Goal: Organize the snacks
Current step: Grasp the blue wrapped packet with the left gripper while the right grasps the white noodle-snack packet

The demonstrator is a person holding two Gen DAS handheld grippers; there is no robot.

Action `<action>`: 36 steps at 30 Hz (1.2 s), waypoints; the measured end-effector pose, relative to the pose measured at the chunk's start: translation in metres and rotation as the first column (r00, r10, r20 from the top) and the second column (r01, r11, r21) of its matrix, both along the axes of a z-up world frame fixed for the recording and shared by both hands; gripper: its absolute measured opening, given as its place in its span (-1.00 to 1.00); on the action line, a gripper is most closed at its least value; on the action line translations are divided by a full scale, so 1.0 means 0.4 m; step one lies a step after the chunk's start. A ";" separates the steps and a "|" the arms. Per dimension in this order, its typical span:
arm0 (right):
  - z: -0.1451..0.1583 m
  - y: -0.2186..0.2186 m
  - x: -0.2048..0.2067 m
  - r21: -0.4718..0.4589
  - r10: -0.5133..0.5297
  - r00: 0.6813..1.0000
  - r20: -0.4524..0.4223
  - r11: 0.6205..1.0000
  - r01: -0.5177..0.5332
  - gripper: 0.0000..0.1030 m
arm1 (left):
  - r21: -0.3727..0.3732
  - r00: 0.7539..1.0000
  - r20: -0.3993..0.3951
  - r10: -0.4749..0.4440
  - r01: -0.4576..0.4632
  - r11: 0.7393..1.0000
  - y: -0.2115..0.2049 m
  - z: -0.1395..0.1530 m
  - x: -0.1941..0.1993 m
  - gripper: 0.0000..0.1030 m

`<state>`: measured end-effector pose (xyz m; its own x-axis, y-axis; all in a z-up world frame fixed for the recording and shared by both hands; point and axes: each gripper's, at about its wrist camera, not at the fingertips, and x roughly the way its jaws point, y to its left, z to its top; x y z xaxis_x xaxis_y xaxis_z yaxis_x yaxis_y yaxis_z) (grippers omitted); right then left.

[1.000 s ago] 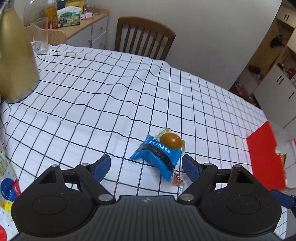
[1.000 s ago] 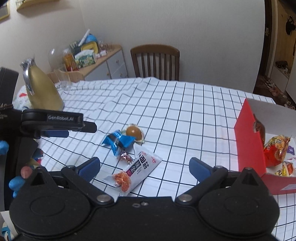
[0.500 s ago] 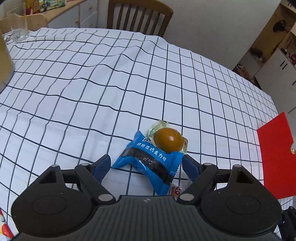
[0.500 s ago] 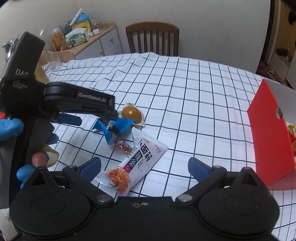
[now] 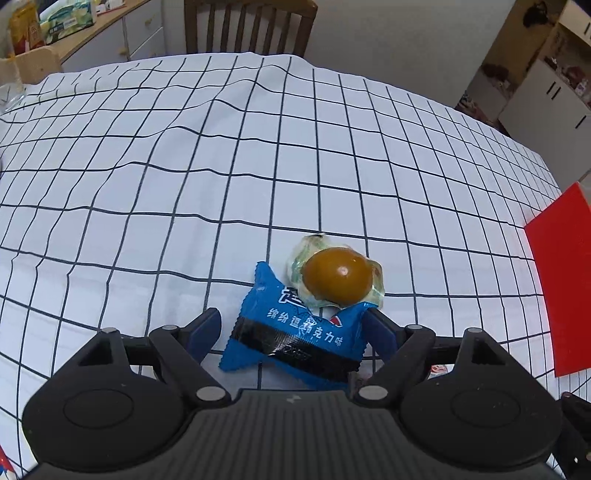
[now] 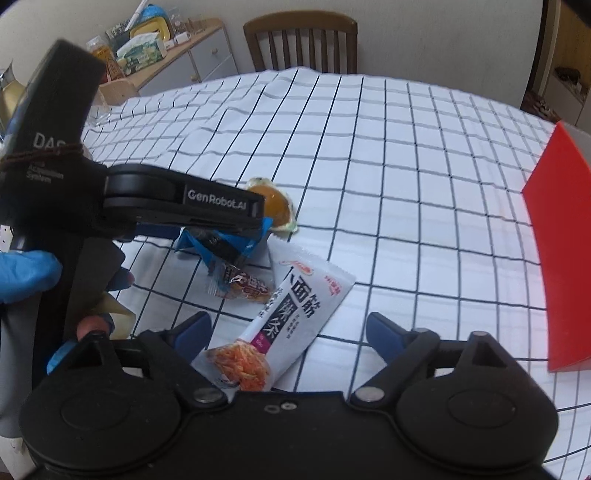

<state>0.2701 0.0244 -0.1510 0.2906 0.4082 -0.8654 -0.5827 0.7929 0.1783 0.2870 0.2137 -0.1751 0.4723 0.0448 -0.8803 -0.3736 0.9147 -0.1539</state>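
A blue snack packet (image 5: 295,332) lies on the checked tablecloth between the fingers of my open left gripper (image 5: 293,326). A wrapped brown egg (image 5: 338,278) rests against its far edge. In the right wrist view the left gripper (image 6: 184,206) hangs over the blue packet (image 6: 221,245) and the egg (image 6: 275,206). A small brown sweet (image 6: 245,288) lies beside them. A white packet with orange strips (image 6: 291,317) lies between the fingers of my open right gripper (image 6: 290,330). Neither gripper holds anything.
A red box (image 6: 557,266) stands at the right edge of the table and also shows in the left wrist view (image 5: 561,280). A wooden chair (image 5: 251,26) stands behind the table. A sideboard (image 6: 166,51) with clutter is at the far left.
My left gripper has moved forward and down, so the blue packet now sits between its fingers. My right gripper has moved closer to the white packet.
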 end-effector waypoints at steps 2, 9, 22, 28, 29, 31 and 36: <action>-0.009 0.005 0.006 0.000 -0.007 1.000 -0.017 1.000 0.007 0.61 | -0.001 1.000 0.001 -0.024 0.024 1.000 -0.007 -0.004 0.003 0.63; -0.029 0.005 0.030 0.018 -0.042 0.996 -0.080 0.999 0.044 0.31 | 0.002 0.998 0.000 -0.056 0.056 0.998 -0.020 -0.007 -0.010 0.54; -0.015 -0.017 0.021 0.047 -0.052 0.993 -0.104 0.997 0.057 -0.47 | -0.018 1.000 -0.010 -0.007 0.007 1.000 -0.013 0.002 -0.048 0.15; -0.007 -0.039 0.010 0.032 -0.070 0.994 -0.078 0.997 0.072 -0.81 | -0.031 0.999 -0.007 0.043 -0.043 0.999 0.006 0.012 -0.081 0.13; -0.004 -0.041 0.007 0.026 -0.068 0.995 -0.067 0.997 0.070 -0.83 | -0.028 0.999 -0.006 0.049 -0.049 0.998 0.008 0.016 -0.088 0.13; 0.004 -0.050 -0.002 0.023 -0.067 0.996 -0.050 0.997 0.068 -0.86 | -0.033 0.998 -0.004 0.061 -0.061 0.998 0.012 0.023 -0.101 0.13; 0.022 -0.072 -0.018 0.026 -0.071 0.997 -0.026 0.997 0.071 -0.88 | -0.034 0.997 0.008 0.079 -0.078 0.996 0.009 0.050 -0.137 0.13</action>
<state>0.2627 -0.0043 -0.1422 0.2977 0.4106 -0.8618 -0.5201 0.8268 0.2142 0.2322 0.2173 -0.1550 0.4769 0.0521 -0.8774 -0.4423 0.8769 -0.1884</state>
